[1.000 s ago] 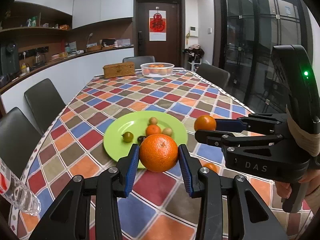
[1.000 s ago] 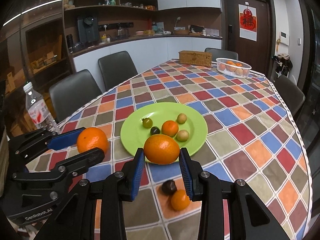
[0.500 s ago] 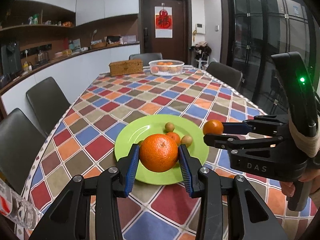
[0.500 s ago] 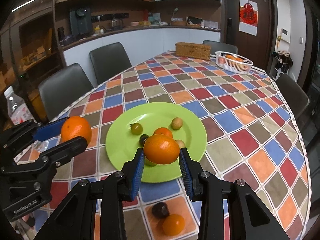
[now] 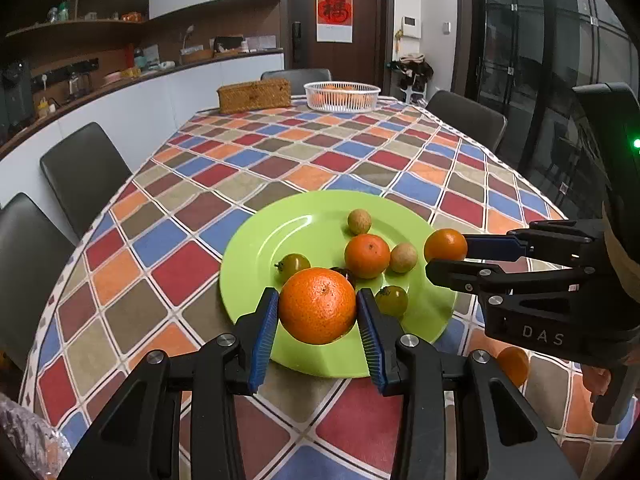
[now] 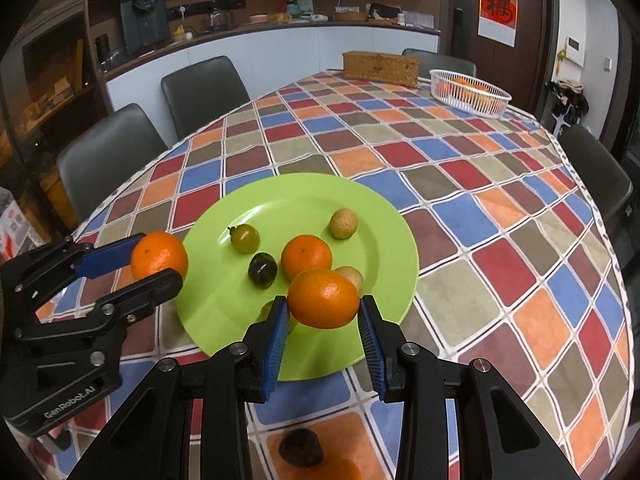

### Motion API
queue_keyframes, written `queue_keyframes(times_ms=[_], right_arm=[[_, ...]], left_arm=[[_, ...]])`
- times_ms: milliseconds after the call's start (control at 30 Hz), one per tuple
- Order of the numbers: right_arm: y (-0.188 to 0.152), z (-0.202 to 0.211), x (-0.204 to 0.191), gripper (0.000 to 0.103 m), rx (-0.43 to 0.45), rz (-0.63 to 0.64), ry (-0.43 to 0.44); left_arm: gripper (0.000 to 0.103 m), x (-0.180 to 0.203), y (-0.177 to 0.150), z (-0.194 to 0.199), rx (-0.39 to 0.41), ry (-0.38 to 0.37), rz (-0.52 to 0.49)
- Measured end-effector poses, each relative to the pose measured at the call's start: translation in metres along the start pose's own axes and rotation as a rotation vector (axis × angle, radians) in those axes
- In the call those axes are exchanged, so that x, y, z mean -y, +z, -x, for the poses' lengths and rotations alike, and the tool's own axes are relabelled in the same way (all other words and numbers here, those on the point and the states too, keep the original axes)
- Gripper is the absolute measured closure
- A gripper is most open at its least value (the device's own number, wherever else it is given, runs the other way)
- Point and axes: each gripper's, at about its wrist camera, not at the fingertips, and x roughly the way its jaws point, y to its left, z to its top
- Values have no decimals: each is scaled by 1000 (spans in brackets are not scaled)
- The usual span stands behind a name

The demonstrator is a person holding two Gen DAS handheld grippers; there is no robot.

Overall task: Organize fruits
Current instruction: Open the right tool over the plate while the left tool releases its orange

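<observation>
the left gripper (image 5: 317, 312) angles downward, its two black arms converging to blue-padded fingers (image 5: 264, 320) that press in on either side of a large orange (image 5: 317, 305) — the jaws stand only partly apart, clamped on the fruit. the right gripper (image 6: 323, 314) takes the same downward tilt, its blue pads (image 6: 370, 332) closed against a smaller orange (image 6: 323, 298) held clear between them. the two tools sit side by side, tips near each other — each shows in the other's view from the side. a bit of the person's hand (image 5: 598, 380) shows under the right gripper's handle.
</observation>
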Motion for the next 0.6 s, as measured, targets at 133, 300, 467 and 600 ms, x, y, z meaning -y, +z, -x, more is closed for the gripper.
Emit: queue_keyframes(times_ms=[133, 300, 467, 600], right_arm=[[-1, -8, 2, 67, -16, -7, 2], [-2, -10, 3, 65, -19, -12, 8], [-1, -4, 1, 56, 4, -9, -6], [-2, 8, -1, 56, 26, -8, -10]], left_arm=[[64, 0, 0, -6, -12, -4, 2], [63, -1, 0, -8, -19, -8, 9], [56, 0, 2, 3, 14, 18, 5], [51, 2, 3, 21, 49, 35, 1]])
